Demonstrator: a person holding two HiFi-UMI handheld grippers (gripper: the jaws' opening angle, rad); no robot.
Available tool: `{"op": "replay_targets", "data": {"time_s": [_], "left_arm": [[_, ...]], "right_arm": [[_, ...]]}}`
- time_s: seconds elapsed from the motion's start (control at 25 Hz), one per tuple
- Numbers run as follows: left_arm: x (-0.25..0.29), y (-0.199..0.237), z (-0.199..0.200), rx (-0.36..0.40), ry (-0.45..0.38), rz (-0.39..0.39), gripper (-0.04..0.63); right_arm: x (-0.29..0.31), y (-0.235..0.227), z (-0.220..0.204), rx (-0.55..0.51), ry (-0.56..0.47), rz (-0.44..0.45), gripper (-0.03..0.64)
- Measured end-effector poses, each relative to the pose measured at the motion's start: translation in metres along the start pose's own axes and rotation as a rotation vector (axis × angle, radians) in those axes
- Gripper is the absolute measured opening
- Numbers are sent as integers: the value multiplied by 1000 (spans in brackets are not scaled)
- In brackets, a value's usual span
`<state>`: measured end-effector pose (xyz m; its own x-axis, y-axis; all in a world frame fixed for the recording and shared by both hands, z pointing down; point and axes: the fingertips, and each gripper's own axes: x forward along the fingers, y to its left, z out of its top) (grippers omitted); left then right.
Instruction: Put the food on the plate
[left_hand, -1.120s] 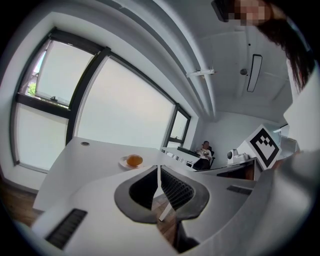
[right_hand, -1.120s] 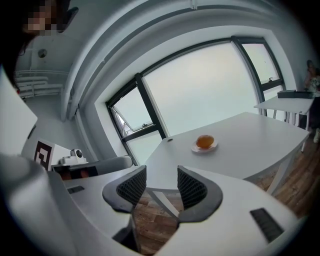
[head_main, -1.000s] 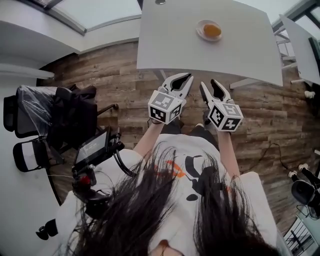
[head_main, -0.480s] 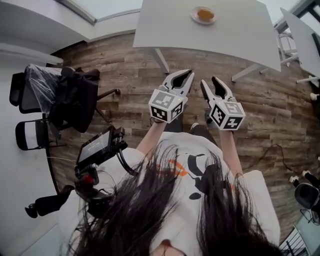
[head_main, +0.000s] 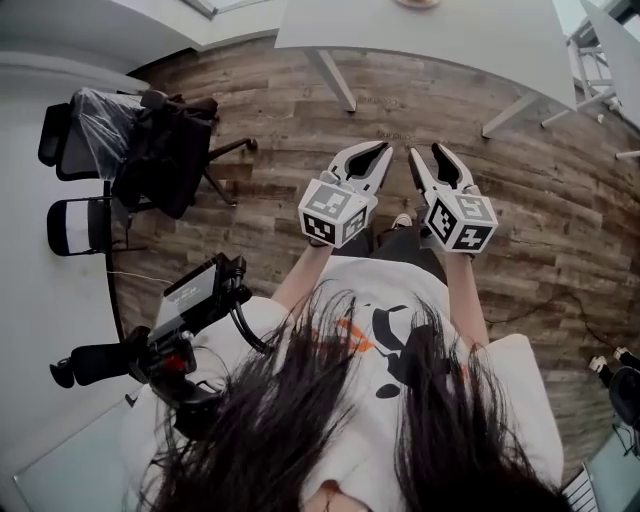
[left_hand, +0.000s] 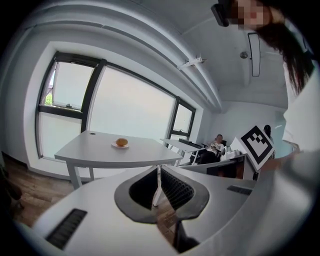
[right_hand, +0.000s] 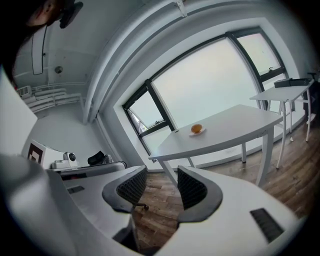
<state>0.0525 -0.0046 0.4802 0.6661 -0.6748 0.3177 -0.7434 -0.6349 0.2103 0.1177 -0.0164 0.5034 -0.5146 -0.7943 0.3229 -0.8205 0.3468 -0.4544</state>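
Two grippers over wood floor (head_main: 300, 110): left gripper (head_main: 378, 152) jaws tip-to-tip, empty; right gripper (head_main: 426, 152) jaws narrowly parted, empty. Food (right_hand: 196, 128) on plate (right_hand: 191, 133), far table (right_hand: 235, 125).

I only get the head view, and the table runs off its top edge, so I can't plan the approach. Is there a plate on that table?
Observer: Yes. The left gripper view shows a small plate on the white table, away from the edges.
Operator: Is anything on it?
Observer: A round orange piece of food sits on it, and the right gripper view shows it clearly.
Operator: Is anyone else near that table?
Observer: In the left gripper view a person sits beyond the table, at the far desks by the window.
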Motion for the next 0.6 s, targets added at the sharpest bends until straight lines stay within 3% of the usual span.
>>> {"op": "replay_targets", "data": {"time_s": [0.6], "left_arm": [[-27,-2,-16,11,42,-16,8]], "right_arm": [[1,20,-7,40,-31,-7,202]]}}
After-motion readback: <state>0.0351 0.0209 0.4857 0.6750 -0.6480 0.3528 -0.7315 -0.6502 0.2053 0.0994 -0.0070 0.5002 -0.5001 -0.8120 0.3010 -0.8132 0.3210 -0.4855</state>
